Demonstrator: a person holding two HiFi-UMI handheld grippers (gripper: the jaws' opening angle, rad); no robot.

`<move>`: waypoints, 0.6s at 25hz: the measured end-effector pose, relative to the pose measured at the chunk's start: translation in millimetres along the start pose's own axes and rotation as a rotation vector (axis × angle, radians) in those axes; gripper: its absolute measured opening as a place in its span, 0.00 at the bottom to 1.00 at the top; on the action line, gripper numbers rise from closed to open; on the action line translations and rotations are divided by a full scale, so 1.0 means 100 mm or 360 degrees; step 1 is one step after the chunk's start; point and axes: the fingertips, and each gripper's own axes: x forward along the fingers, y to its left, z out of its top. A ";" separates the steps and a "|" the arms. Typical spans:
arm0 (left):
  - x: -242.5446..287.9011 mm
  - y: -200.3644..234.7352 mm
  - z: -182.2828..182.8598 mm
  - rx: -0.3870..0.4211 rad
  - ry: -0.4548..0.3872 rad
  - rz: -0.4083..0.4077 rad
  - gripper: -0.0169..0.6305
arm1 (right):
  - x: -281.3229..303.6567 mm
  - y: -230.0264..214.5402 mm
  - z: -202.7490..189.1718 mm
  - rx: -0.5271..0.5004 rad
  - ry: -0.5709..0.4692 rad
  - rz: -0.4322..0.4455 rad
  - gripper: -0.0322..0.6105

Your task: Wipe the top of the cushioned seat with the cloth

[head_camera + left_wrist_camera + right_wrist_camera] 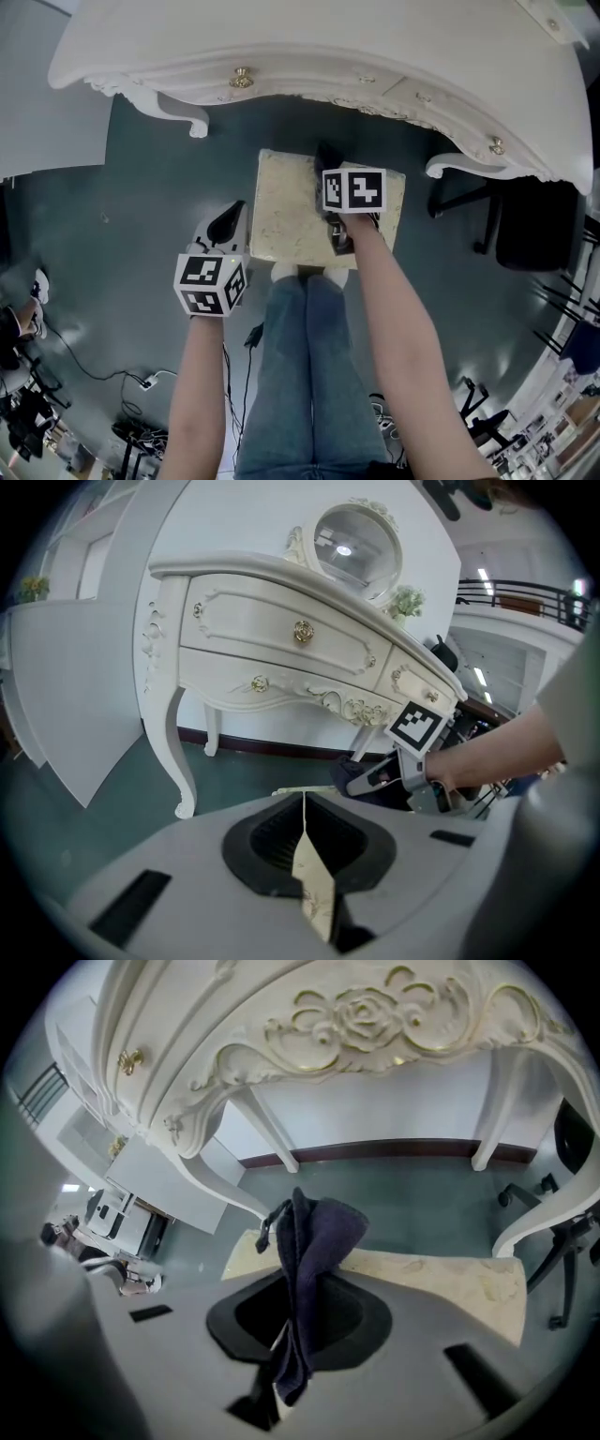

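The cloth (314, 1241) is seen as dark, napped fabric. The seat (291, 206) is covered in cream, matt, faintly patterned textile. The table (244, 621) is finished in smooth, glossy white paint and fitted with shiny gilt metal knobs (303, 632).

1. I see blue jeans (305, 375) on both legs, pale shoes (285, 272) at the hems.
2. Left gripper (228, 222) and right gripper (328, 161): grey shells, black jaws.
3. Left cube (210, 284) and right cube (354, 189): white, with black square markers.
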 end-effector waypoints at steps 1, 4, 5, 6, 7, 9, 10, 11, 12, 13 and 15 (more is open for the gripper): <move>-0.03 0.02 0.01 -0.0012 0.0006 0.0005 0.04 | 0.04 0.08 0.01 -0.0010 0.0004 0.0011 0.11; -0.10 0.10 -0.03 -0.0042 0.0018 0.0022 0.04 | 0.14 0.30 0.05 -0.0048 0.0020 0.0040 0.11; -0.12 0.13 -0.04 -0.0050 0.0018 0.0027 0.04 | 0.17 0.37 0.07 -0.0060 0.0026 0.0044 0.11; -0.14 0.16 -0.06 -0.0056 0.0017 0.0032 0.04 | 0.21 0.44 0.09 -0.0070 0.0030 0.0049 0.11; -0.16 0.20 -0.07 -0.0062 0.0016 0.0038 0.04 | 0.25 0.51 0.11 -0.0077 0.0033 0.0057 0.11; -0.19 0.25 -0.10 -0.0074 0.0015 0.0053 0.04 | 0.31 0.65 0.13 -0.0086 0.0039 0.0079 0.11; -0.20 0.28 -0.11 -0.0080 0.0015 0.0060 0.04 | 0.34 0.71 0.15 -0.0096 0.0042 0.0089 0.11; -0.21 0.31 -0.12 -0.0086 0.0015 0.0067 0.04 | 0.37 0.76 0.16 -0.0110 0.0044 0.0098 0.11; -0.22 0.33 -0.13 -0.0090 0.0014 0.0073 0.04 | 0.39 0.82 0.17 -0.0124 0.0047 0.0107 0.11; -0.23 0.34 -0.14 -0.0094 0.0013 0.0078 0.04 | 0.42 0.88 0.17 -0.0136 0.0050 0.0116 0.11; -0.24 0.37 -0.15 -0.0098 0.0013 0.0086 0.04 | 0.46 0.98 0.18 -0.0157 0.0059 0.0136 0.11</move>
